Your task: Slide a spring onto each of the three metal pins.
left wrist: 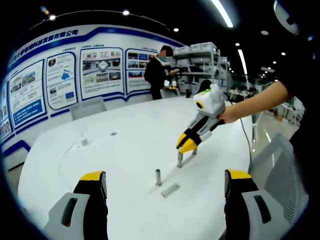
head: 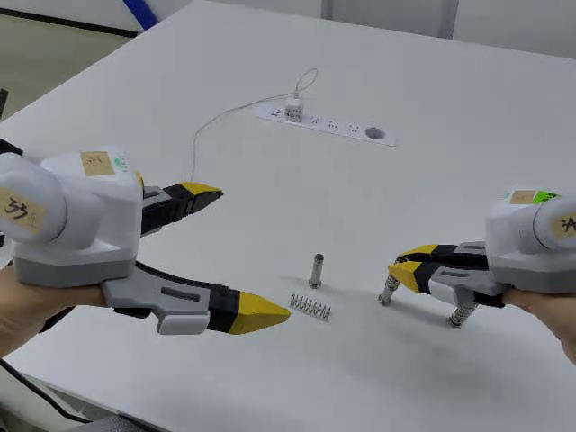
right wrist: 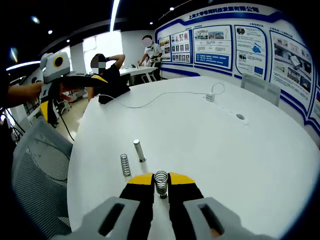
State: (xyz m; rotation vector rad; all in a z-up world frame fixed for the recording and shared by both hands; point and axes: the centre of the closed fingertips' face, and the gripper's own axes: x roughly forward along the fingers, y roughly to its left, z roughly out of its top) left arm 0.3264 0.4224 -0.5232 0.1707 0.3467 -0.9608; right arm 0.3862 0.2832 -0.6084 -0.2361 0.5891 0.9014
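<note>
- Left tool (head: 241, 252): jaws wide apart, above the surface (head: 405, 90).
- Right tool (head: 407, 263): jaws nearly together at the top of a sprung pin (head: 389, 290); whether it grips cannot be told.
- Loose spring (head: 310, 308): lying just beside the upright bare pin (head: 316, 270).
- Second sprung pin (head: 462, 313): beneath the right tool.

Left gripper (head: 247, 252): body cut off at left edge of head view. Right gripper (head: 402, 266): housing runs off right edge. Right jaws cover top of near sprung pin (head: 389, 290). Second sprung pin (head: 462, 313) half tucked under gripper body. In right gripper view, spring (right wrist: 161, 183) sits in jaw gap, pin foot hidden; I can't tell if jaws pinch it. Cable (head: 202, 135) end hidden behind left upper jaw. Wall posters (right wrist: 215, 45): text too small for me to read. Power strip (head: 324, 125) markings same.
</note>
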